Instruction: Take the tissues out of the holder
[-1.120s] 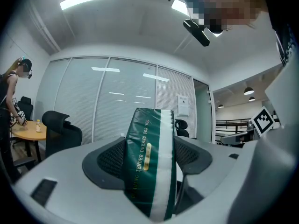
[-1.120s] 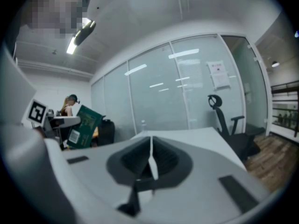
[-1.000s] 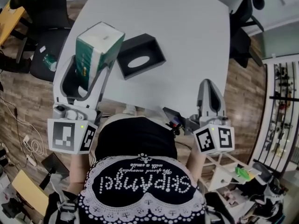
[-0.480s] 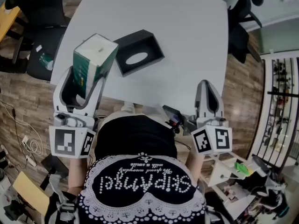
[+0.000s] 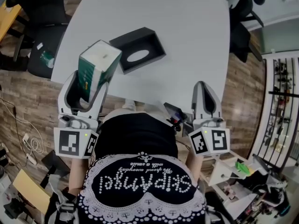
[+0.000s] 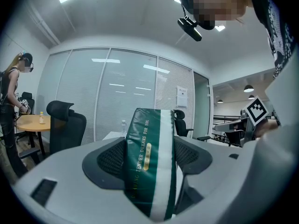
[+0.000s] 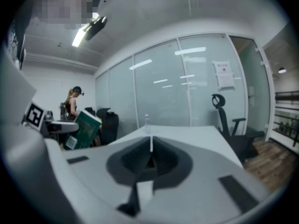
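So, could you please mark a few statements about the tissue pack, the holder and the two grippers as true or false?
1. The left gripper is shut on the green tissue pack. True.
2. The tissue pack sits inside the black holder. False: it is held in the air, apart from the holder.
3. The right gripper grips the holder. False: its jaws are together on nothing, away from the holder.
4. The holder rests on the white table. True.
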Action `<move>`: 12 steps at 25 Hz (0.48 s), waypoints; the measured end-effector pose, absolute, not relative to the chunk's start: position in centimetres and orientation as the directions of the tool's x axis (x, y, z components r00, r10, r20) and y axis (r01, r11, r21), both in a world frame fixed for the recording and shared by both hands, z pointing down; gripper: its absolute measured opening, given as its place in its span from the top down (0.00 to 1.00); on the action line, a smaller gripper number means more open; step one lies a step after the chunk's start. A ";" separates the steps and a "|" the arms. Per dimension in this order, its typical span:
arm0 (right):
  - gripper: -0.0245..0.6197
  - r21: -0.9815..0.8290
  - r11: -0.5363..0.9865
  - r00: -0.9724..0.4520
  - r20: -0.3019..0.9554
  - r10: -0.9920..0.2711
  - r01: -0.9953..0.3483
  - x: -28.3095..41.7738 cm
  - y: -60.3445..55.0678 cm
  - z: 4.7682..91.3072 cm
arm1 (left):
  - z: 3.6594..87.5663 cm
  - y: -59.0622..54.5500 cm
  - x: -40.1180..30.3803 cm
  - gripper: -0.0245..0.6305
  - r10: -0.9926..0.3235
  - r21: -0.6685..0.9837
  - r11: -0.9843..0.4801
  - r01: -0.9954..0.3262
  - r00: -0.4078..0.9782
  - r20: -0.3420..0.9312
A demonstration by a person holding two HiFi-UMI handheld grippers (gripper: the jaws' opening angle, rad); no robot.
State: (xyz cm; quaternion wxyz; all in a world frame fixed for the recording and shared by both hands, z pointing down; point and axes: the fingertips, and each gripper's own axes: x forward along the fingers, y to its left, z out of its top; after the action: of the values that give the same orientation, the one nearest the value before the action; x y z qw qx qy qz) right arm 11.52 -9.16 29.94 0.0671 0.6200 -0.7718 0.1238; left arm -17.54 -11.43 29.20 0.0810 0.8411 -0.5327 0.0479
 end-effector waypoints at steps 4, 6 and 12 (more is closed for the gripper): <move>0.91 -0.116 0.188 -0.212 0.256 -0.943 -0.975 11.7 -8.7 30.3 | 29.5 -11.1 -17.1 0.43 -0.881 0.090 -0.431 -0.898 0.440 0.172; 0.91 -0.123 0.179 -0.205 0.257 -0.944 -0.976 11.9 -8.5 30.5 | 29.3 -11.1 -16.8 0.43 -0.877 0.087 -0.442 -0.893 0.451 0.169; 0.91 -0.138 0.159 -0.190 0.252 -0.949 -0.978 12.4 -7.9 30.6 | 28.4 -11.3 -16.1 0.43 -0.869 0.076 -0.469 -0.880 0.476 0.136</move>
State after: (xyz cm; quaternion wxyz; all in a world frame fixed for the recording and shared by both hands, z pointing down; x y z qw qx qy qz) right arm 12.38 -7.94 30.56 0.0531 0.6344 -0.7593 0.1351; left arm -16.08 -11.30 28.43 0.0678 0.8562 -0.5106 0.0391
